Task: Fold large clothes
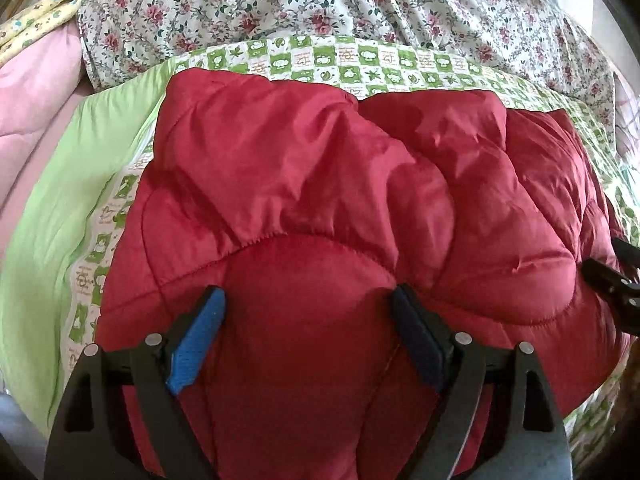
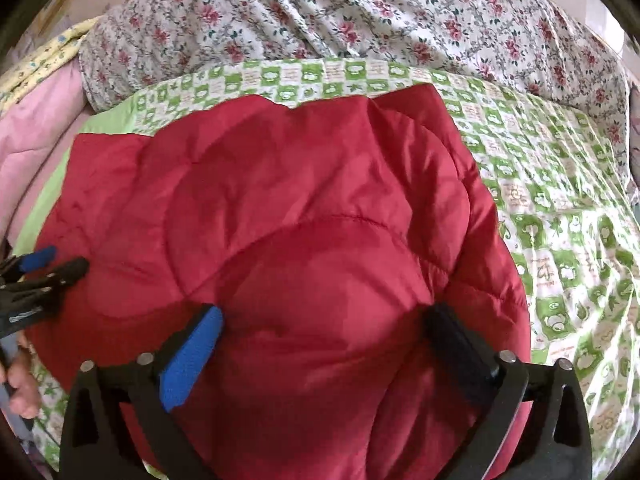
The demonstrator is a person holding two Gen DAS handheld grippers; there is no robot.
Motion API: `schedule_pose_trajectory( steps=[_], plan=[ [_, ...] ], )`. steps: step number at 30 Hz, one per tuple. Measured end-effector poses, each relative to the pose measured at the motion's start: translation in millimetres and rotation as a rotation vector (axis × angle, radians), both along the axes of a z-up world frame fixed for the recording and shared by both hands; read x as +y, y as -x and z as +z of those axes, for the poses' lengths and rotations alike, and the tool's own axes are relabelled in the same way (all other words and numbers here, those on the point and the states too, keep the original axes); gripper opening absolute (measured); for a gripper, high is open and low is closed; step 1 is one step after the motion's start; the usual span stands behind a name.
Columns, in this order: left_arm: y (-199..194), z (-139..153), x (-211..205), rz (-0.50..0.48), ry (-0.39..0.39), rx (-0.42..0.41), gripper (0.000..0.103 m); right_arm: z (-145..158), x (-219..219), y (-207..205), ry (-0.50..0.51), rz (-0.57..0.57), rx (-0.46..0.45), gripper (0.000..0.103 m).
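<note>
Red quilted jacket [image 1: 320,208] lying on a bed, over a green-checked sheet [image 2: 560,200], seen from both wrist cameras. The garment appears already gathered into a thick, puffy block: its outline is roughly rectangular, no sleeve hangs loose in either view, and a doubled layer seems to end at the curved seam across its middle. By this reading most of the folding is done; what may remain is a last fold or a pressing flat, since the padding bulges and the far edge is uneven. Whether a further fold is intended cannot be told.

The block's long axis seems to run across both views, parallel to the near edge of the bed, its far edge falling just short of the floral quilt [image 1: 360,8] heaped along the bed's far side. Which end is collar and which hem is not visible.

Left tongs [image 1: 308,304] and right tongs [image 2: 324,324] both stand wide apart over the near part of the jacket, the pads at its surface but pinching no cloth. The two tools lie side by side, left one nearer the pink bedding [image 1: 36,92].
</note>
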State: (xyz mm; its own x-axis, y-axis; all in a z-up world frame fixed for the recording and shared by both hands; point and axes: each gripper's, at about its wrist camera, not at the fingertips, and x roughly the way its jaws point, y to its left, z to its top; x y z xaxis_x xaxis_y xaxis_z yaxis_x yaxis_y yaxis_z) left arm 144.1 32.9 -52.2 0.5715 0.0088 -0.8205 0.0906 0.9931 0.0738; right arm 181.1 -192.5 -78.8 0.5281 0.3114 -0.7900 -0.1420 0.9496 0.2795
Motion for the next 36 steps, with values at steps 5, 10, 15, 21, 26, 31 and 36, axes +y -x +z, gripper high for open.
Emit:
schedule_pose_trajectory(
  steps=[5,10,15,21,26,31,36],
  plan=[
    [-2.9,-2.7,-2.0,0.002,-0.014,-0.006,0.089,-6.6,-2.6,-2.4,-0.011,-0.003,0.003,0.103],
    [-3.7,-4.3,-2.9,0.002,-0.024,-0.009,0.09,-8.5,-2.4,-3.0,-0.019,-0.007,0.0,0.103],
    [-5.0,-4.3,-2.6,0.001,-0.026,-0.009,0.091,-9.0,0.0,-2.3,-0.021,-0.011,-0.002,0.103],
    [-4.9,-3.8,-3.0,0.002,-0.026,-0.008,0.091,-9.9,-1.0,-2.2,-0.025,-0.013,-0.001,0.103],
    [-1.6,-1.9,-2.7,0.001,-0.043,-0.005,0.091,-10.0,-1.1,-2.5,-0.028,-0.014,0.002,0.103],
    [13.3,8.2,2.8,0.003,-0.018,-0.011,0.09,-10.6,-2.0,-3.5,-0.031,-0.015,0.007,0.103],
    [35.9,22.0,7.4,0.007,-0.016,-0.039,0.09,-9.7,-3.1,-4.6,-0.033,-0.018,0.016,0.103]
  ],
)
